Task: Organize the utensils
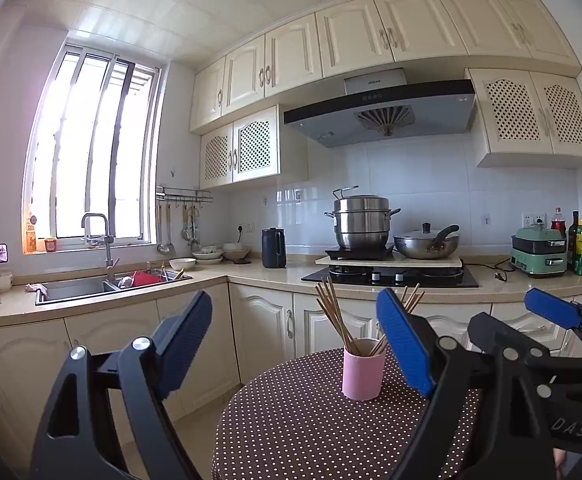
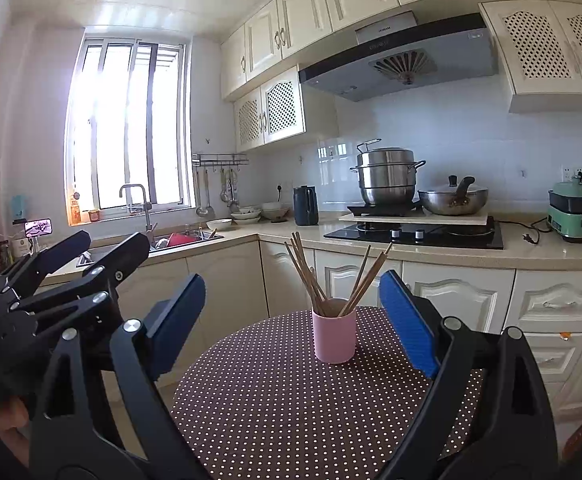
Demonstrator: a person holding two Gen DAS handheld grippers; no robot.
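A pink cup stands upright on a round table with a brown polka-dot cloth. Several wooden chopsticks lean out of the cup. My left gripper is open and empty, held level short of the cup, which shows near its right finger. My right gripper is also open and empty, with the cup beyond and between its blue pads. Each gripper shows in the other's view: the right gripper at the right side, the left gripper at the left side.
Behind the table runs an L-shaped counter with cream cabinets below. It carries a sink holding dishes, a black kettle, a stove with a steel pot and wok, and a green appliance beside bottles.
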